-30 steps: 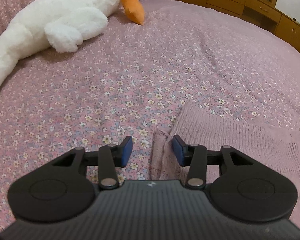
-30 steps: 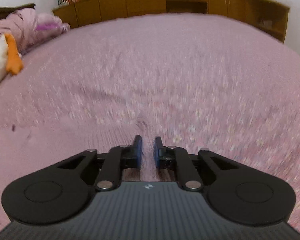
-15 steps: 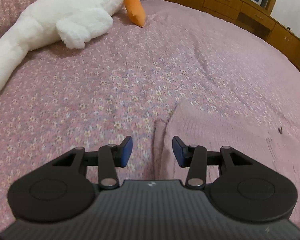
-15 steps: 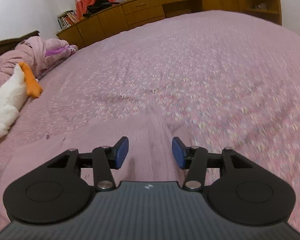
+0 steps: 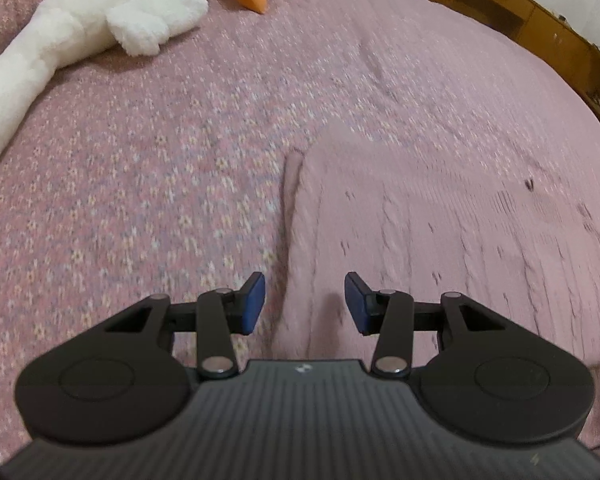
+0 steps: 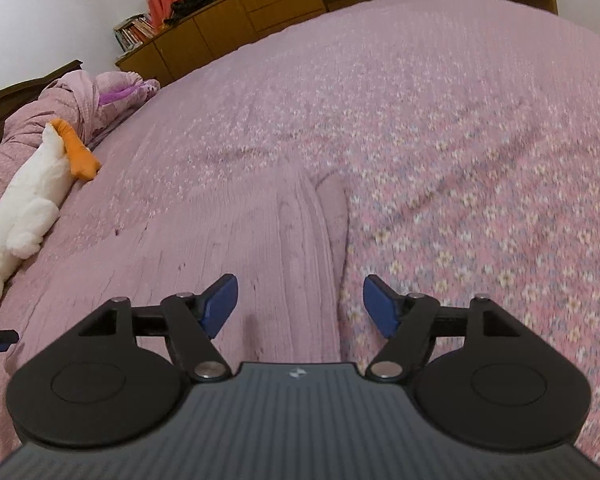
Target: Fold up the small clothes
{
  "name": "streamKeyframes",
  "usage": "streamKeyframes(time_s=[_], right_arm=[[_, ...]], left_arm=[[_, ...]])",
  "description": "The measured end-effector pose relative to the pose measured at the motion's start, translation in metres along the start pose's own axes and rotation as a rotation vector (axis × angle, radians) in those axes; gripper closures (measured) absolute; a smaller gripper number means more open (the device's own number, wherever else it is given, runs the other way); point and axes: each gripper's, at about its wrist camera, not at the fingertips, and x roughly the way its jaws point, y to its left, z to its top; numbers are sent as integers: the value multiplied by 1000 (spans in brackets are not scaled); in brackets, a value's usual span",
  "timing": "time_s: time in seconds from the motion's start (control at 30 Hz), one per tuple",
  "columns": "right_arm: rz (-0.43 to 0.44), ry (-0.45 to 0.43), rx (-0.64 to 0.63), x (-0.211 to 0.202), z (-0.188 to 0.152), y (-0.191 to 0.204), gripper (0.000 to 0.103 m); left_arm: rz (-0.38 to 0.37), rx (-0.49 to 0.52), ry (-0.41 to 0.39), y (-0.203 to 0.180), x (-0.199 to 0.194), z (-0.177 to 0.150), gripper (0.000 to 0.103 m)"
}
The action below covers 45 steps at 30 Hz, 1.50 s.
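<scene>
A pink knitted sweater [image 5: 420, 216] lies flat on the floral pink bedspread [image 5: 160, 160]. In the left wrist view its left edge runs down between my fingers, and my left gripper [image 5: 305, 306] hovers open above that edge without touching it. The right wrist view shows the sweater [image 6: 240, 236] with its right edge and a folded-under sleeve [image 6: 334, 208]. My right gripper [image 6: 300, 306] stands above that edge, its jaws opening wide, with no cloth pinched between the pads.
A white plush goose with an orange beak [image 5: 112, 16] lies along the bed's far left, also in the right wrist view [image 6: 32, 200]. A bunched pink quilt [image 6: 60, 108] lies at the bed's head. Wooden cabinets [image 6: 280, 4] line the far wall.
My right gripper opened from almost shut to wide and let the sweater's edge go. Both grippers drew back, so more of the sweater shows ahead of them.
</scene>
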Motion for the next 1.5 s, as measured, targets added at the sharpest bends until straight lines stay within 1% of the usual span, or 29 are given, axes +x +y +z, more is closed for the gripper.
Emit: streamKeyframes(time_s=[0.07,0.2,0.33,0.67,0.8,1.03,1.4,1.47,1.5], right_arm=[[8,16,20,2,-4,-3,27],[56,60,52,12,-14,-5,27],[75,50,50,18,-19,-2,22],[122,32,90,21,-23,-10,20],[152,37,97,24,-21,-13,13],[130,45,45,27,-21,-2,7],[137,53,55,29,-18,-3,7],[152,63,74,29,-16,-3,8],[158,68,80,29,-15,-3,11]], left_arm=[[-3,4,8,-1,-5,-6,57],[3,6,37,0,-9,-14,57],[11,2,65,2,-8,-23,57],[28,16,90,-3,-5,-30,58],[32,23,99,-6,-5,-32,57],[35,30,106,-8,-4,-35,57],[39,48,112,-10,-2,-34,57],[43,54,112,-11,-2,-33,57],[45,57,112,-12,-2,-33,57]])
